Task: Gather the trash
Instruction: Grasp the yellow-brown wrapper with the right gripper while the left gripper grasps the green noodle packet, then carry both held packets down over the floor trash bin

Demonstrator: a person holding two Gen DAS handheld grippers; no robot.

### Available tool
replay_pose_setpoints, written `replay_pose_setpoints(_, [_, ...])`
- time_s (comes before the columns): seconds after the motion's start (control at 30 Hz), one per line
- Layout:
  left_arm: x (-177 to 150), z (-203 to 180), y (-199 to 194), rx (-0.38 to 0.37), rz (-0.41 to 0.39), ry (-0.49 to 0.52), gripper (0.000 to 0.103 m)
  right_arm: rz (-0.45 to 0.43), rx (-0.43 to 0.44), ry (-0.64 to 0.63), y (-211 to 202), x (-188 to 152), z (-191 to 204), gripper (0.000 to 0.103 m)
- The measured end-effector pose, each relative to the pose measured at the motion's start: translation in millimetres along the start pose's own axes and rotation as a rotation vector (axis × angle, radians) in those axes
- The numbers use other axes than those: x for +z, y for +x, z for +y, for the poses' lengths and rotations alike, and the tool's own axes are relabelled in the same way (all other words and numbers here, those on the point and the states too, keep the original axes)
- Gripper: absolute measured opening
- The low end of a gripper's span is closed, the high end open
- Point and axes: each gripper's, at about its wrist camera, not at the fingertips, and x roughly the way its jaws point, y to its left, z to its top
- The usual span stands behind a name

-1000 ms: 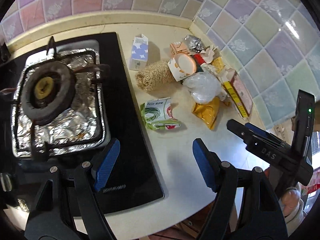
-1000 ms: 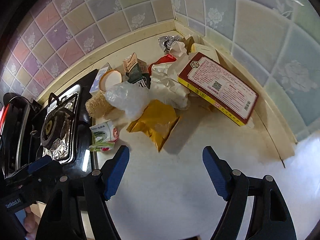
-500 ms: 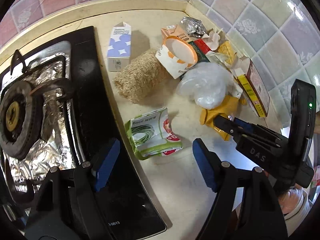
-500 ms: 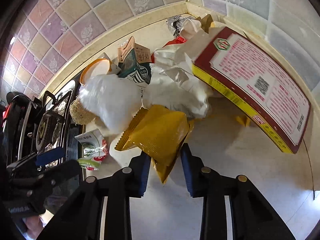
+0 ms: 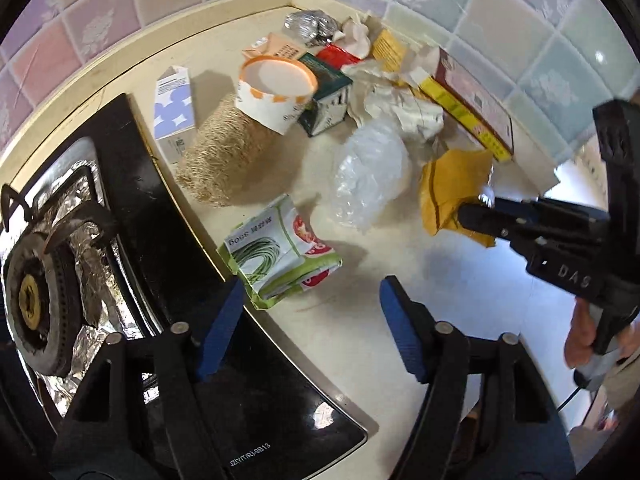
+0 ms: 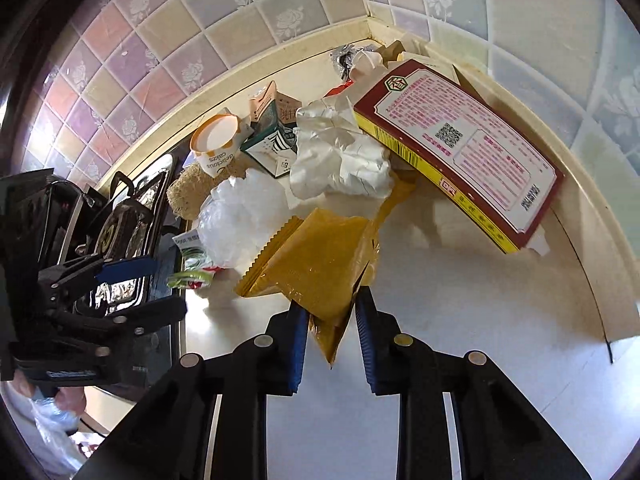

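A pile of trash lies in the tiled corner of the cream counter (image 5: 440,280). My right gripper (image 6: 332,320) has its blue pads on the near end of a yellow foil packet (image 6: 316,256), and its jaws are still closing. In the left wrist view the same packet (image 5: 452,188) hangs from the right gripper (image 5: 468,216), raised off the counter. My left gripper (image 5: 312,312) points down at a green-and-white food packet (image 5: 280,256) by the stove edge. Its jaws are closing; the packet's near corner lies just ahead of the fingertips, untouched.
A black gas stove (image 5: 52,240) lined with foil fills the left. The pile holds a clear plastic bag (image 5: 368,176), an orange-rimmed paper cup (image 5: 276,92), a blue-white carton (image 5: 174,108), a straw scrubber (image 5: 224,152) and a red-yellow box (image 6: 460,148) against the wall.
My right gripper came down and shut on the yellow packet, then lifted its near end. My left gripper rolled and moved closer to the green-and-white packet.
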Motion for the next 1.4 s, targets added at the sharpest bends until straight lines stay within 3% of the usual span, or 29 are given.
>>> replay_pose_setpoints(0.13, [-2.2, -8.4, 8.0, 0.04, 0.009, 0.065, 0.055, 0.008, -0.01, 0.004, -1.2, -6.6, 1.0, 0.023])
replay_pose_setpoints(0.27, [-1.6, -10.8, 20.0, 0.09, 0.027, 0.089, 0.039, 0.01, -0.017, 0.005, -2.6, -11.6, 3.8, 0.023])
replay_pose_setpoints(0.37, [-0.6, -9.9, 26.2, 0.1, 0.038, 0.076, 0.022, 0.009, -0.02, 0.008, -3.8, -12.2, 4.5, 0.023])
replay_pose_setpoints(0.57, [-2.5, -9.1, 13.0, 0.074, -0.006, 0.013, 0.008, -0.003, -0.029, 0.014, -15.3, -17.4, 7.6, 0.023])
replay_pose_setpoints(0.93, [-27.3, -11.7, -51.2, -0.027, -0.087, -0.103, 0.003, -0.075, -0.062, 0.042, -73.6, -47.4, 22.5, 0.023])
replay_pose_setpoints(1.13, [-73.6, -30.0, -105.6, -0.071, -0.134, -0.061, 0.003, -0.116, -0.079, 0.053, -118.4, -88.2, 52.5, 0.023])
replay_pose_setpoints(1.4, [-153.3, -52.6, -153.6, -0.111, -0.163, 0.016, 0.003, -0.152, -0.121, 0.07, -168.7, -171.4, 101.8, 0.023])
